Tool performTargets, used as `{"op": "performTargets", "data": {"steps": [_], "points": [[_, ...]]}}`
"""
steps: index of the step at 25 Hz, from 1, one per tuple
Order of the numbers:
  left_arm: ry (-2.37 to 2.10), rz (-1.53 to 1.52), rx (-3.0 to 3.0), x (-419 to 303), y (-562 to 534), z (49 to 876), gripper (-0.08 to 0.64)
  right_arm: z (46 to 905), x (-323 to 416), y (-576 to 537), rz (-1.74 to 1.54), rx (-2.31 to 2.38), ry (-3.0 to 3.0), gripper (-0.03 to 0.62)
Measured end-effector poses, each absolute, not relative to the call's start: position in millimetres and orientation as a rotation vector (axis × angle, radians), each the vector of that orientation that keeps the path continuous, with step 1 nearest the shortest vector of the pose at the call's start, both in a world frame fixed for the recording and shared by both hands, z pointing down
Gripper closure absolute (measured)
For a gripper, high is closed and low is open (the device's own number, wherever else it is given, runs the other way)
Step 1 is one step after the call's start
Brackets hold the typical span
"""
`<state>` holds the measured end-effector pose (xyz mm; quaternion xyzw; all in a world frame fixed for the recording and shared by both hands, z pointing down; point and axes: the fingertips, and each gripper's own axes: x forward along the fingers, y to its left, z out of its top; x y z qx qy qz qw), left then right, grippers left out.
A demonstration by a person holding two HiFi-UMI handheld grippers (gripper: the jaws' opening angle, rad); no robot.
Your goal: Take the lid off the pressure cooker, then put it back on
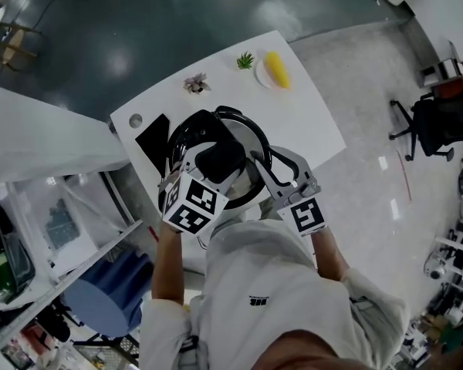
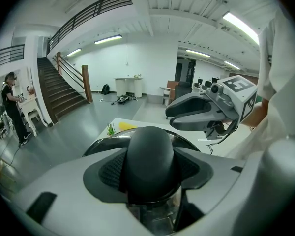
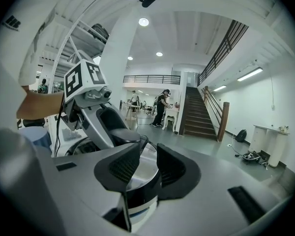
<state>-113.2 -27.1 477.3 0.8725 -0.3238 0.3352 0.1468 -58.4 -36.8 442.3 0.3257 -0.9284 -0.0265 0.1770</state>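
1. Your left gripper is clamped on the knob of the lid.
2. The lid sits over the cooker on the worktop. It looks unseated, so seating it is probably left.
3. Your right gripper straddles the cooker's rim, jaws slightly apart.

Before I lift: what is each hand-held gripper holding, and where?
Left hand-held gripper clamps the lid's black knob. Right hand-held gripper holds nothing; its jaws stand apart by the cooker.
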Motion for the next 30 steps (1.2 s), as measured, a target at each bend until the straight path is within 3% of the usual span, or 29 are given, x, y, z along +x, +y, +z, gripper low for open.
{"op": "performTargets", "data": {"steps": [30], "points": [[-1.227,0.892,2.337,-133,-27,507,0.270,454,-81,-40,-0.085,0.705,-2.695,0.489]]}}
